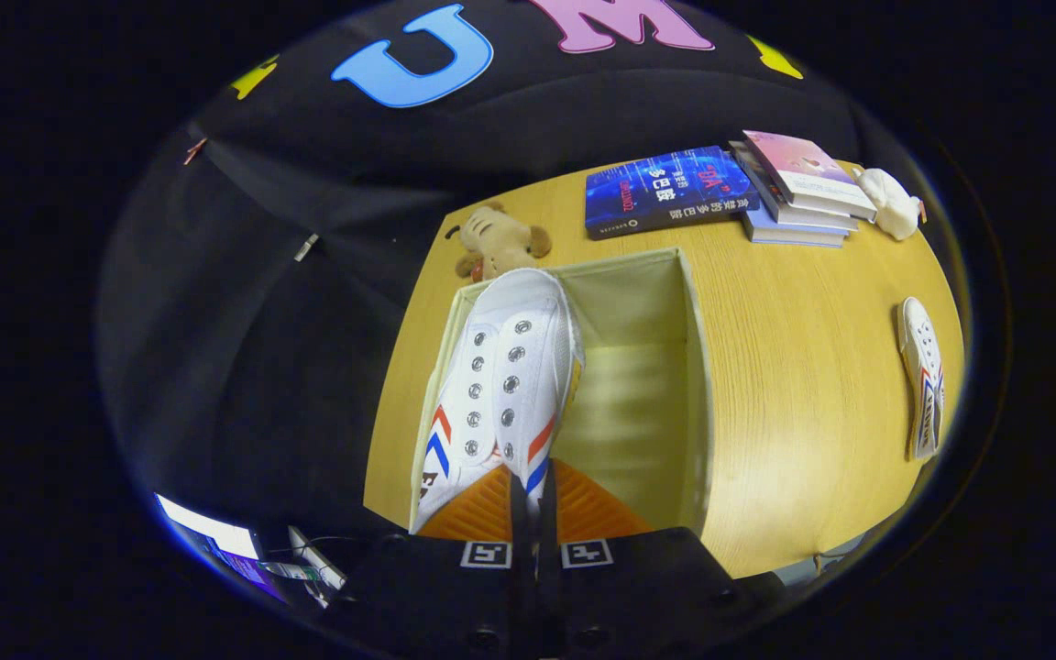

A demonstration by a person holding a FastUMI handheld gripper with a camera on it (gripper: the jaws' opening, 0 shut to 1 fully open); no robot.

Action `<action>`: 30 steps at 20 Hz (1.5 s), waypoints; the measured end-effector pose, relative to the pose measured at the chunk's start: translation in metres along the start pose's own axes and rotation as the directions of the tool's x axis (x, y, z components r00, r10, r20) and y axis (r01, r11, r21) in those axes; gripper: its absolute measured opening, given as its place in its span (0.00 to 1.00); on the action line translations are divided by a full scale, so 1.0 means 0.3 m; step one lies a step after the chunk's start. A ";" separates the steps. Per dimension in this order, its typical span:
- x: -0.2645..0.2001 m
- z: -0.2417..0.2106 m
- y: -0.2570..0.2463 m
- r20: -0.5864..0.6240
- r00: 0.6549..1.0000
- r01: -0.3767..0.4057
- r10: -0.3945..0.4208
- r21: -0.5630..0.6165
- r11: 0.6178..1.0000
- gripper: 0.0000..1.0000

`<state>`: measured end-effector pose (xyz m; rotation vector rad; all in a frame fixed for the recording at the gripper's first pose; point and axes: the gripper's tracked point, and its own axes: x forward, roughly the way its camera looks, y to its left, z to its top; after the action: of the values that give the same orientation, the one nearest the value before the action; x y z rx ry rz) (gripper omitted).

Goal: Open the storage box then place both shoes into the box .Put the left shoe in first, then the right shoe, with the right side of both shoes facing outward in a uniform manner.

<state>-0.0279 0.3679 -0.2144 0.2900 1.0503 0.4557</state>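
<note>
The tool [533,500] pinches a white shoe [500,385] (red and blue stripes, round metal lace holes) over the open box [688,367]. 1 more shoe [922,376] lies on the bench [803,412], well apart.

A light wooden table [794,385] is carrying everything. An open, pale fabric storage box [691,367] is sitting on it just ahead of the fingers. Beyond the box a brown plush toy [497,240] is lying, with a dark blue book [670,191] and a small stack of books [798,192] further along, a white soft toy [891,203] beside them. A white shoe [922,376] is lying well apart from the box
</note>
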 end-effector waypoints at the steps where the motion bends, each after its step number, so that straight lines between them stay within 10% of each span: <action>1: 0.024 -0.012 0.003 -0.011 1.000 0.014 -0.014 -0.003 1.000 0.05; 11: 0.226 -0.119 0.033 -0.113 0.991 0.061 -0.074 -0.113 0.992 0.16; 16: 0.118 -0.035 0.048 -0.034 0.999 -0.003 -0.003 -0.198 0.980 0.97; 30: -0.494 0.172 -0.474 0.265 0.964 0.084 0.010 -0.341 0.936 0.99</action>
<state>-0.0127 0.1704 -0.1395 0.0104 0.6973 0.5446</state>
